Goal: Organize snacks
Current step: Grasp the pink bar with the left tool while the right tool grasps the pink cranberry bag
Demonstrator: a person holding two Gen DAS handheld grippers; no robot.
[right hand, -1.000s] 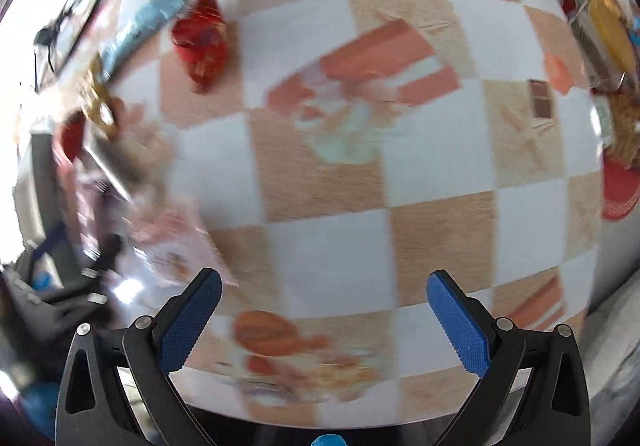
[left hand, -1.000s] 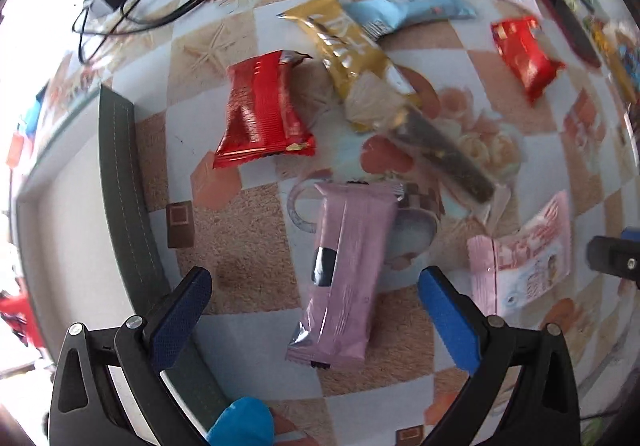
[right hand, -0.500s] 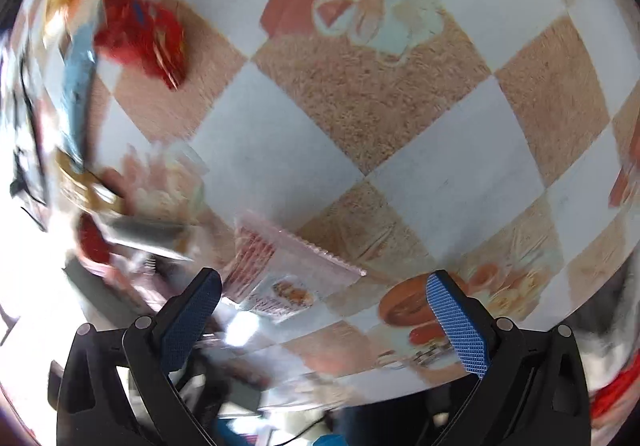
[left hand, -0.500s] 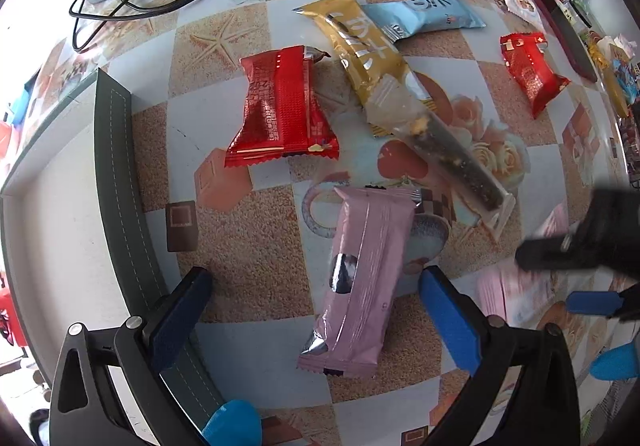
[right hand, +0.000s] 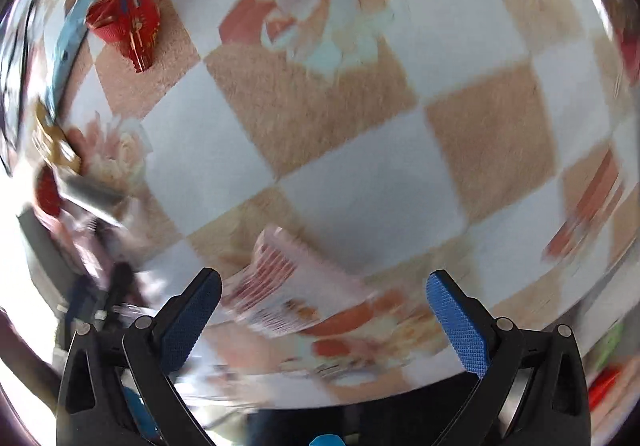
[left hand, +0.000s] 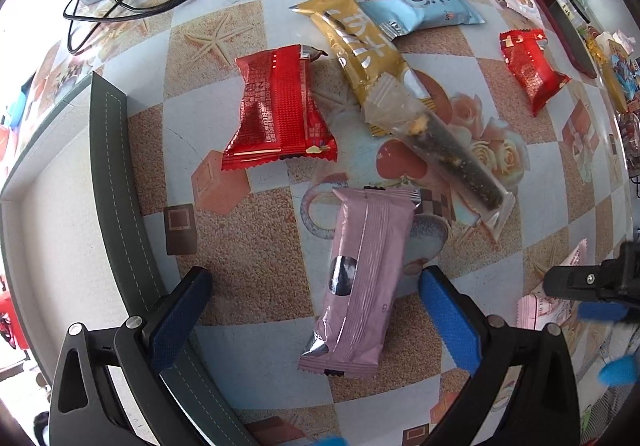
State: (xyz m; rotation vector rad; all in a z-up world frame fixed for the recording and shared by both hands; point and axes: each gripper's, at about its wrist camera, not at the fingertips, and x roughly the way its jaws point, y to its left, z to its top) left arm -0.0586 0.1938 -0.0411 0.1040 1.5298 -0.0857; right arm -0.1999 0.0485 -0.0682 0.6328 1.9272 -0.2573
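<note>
Left wrist: your left gripper (left hand: 312,322) hangs spread over the pink wrapped bar (left hand: 362,282), whose long axis runs forward between the pads. Right wrist, blurred: your right gripper (right hand: 324,318) is spread too, the pale pink sachet (right hand: 288,286) between its jaws.

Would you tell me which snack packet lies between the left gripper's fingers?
The mauve-pink packet, lying lengthwise between the open left gripper; every other packet lies farther away.

Right wrist view motion-blurred, pale pink packet (right hand: 288,286) print unreadable, edge-cropped (left hand: 560,286)
</note>
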